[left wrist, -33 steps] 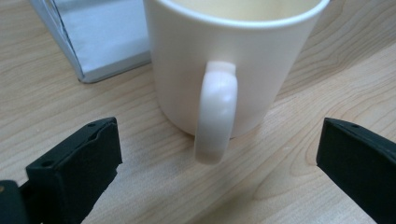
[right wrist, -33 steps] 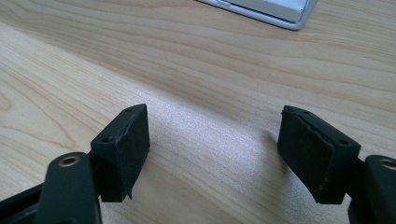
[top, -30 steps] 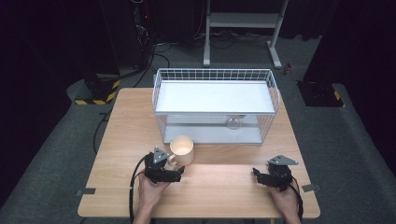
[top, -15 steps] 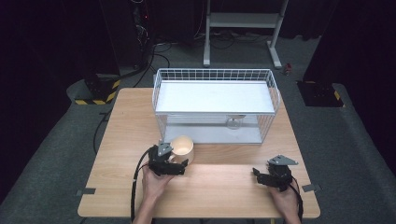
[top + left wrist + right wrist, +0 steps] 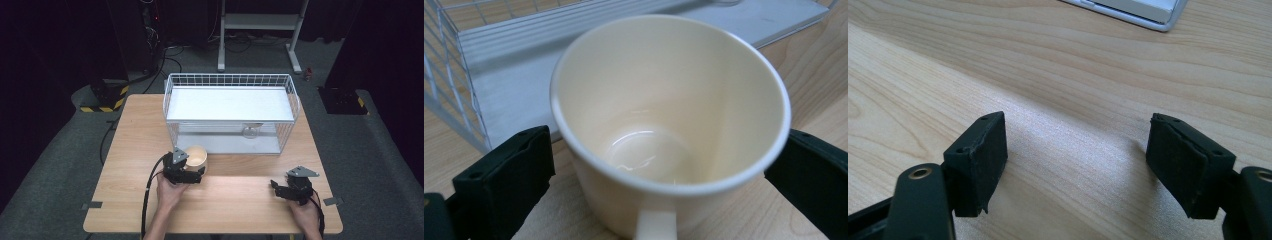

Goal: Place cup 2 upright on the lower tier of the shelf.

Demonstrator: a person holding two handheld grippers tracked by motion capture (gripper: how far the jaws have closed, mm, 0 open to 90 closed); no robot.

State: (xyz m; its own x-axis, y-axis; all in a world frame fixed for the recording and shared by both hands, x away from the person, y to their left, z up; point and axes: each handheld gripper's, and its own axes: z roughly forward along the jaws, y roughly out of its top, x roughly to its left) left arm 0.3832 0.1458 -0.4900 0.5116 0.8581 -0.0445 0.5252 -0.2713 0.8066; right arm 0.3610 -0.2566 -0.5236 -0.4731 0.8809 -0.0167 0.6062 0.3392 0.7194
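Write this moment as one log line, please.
left tool: jaws astride cream mug, grip unclear | right tool: open, empty, over table | wire basket: behind mug

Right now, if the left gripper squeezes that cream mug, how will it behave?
The cream mug looks rigid and glazed, so it probably won't flex but may slip between the jaws. Empty, it is likely light. It tapers downward, so the left gripper could slide.

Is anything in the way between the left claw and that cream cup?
No. The cup already sits between the left gripper's open jaws, one on each side, on the table before the wire rack.
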